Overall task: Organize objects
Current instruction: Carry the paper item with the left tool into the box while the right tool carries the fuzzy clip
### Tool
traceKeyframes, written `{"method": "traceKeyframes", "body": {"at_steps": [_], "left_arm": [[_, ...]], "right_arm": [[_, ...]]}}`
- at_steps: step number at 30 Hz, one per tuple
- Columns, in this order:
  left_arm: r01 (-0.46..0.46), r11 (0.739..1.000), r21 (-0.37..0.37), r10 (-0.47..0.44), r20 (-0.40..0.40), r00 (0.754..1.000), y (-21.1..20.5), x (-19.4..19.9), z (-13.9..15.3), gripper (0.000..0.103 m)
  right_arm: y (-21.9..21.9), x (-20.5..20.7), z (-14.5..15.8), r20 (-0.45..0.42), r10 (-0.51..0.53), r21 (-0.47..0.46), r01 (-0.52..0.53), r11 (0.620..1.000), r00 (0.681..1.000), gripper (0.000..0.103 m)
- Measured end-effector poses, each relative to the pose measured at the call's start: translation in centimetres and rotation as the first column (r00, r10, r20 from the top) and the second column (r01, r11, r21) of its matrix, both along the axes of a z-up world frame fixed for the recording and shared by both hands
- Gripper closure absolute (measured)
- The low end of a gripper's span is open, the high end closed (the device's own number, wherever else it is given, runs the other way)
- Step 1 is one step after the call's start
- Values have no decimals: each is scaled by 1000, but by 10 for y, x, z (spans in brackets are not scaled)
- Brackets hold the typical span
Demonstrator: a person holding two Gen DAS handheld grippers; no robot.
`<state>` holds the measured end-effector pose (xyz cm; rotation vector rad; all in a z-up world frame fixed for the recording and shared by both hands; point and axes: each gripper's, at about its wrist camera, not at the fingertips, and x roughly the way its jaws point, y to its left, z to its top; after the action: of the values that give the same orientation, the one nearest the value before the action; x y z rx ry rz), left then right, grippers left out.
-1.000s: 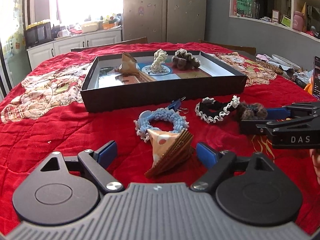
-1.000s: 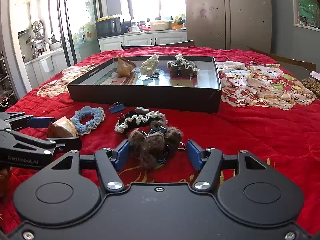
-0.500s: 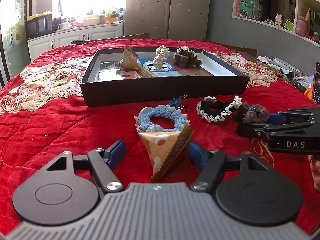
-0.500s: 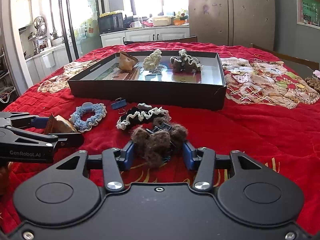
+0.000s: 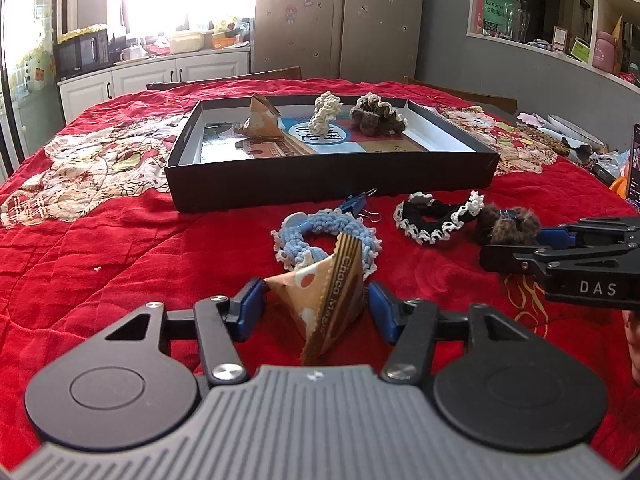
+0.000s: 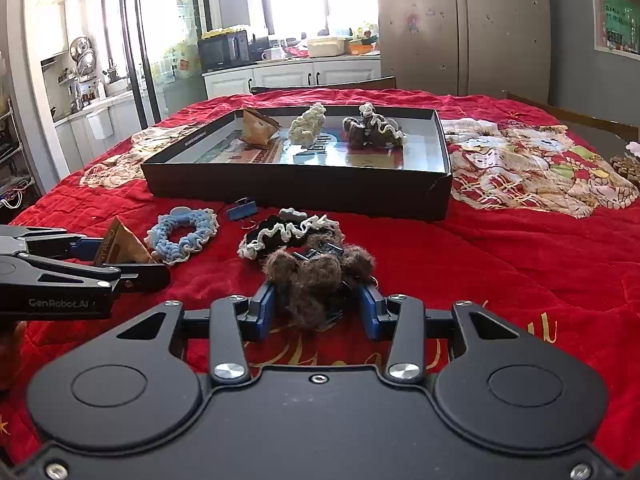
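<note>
On red quilt before black shallow tray, left gripper closed on tan triangular snack packet, right gripper pinching brown fuzzy scrunchie; next, probably lifting both into tray.

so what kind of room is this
Most likely a home kitchen-dining room: a microwave on white cabinets, a big fridge, and a table under a red cloth.
</note>
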<state>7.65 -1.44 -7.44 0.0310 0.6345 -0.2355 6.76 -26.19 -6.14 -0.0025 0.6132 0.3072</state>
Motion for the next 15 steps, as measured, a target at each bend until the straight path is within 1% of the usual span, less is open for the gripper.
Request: {"method": "traceKeyframes", "body": {"at_steps": [15], "left_arm": [[14,1000,0,-14,-2,1000,3,-8,5,46]], "right_arm": [[-6,-10,0,5,3,11,-3,1000,1000,65]]}}
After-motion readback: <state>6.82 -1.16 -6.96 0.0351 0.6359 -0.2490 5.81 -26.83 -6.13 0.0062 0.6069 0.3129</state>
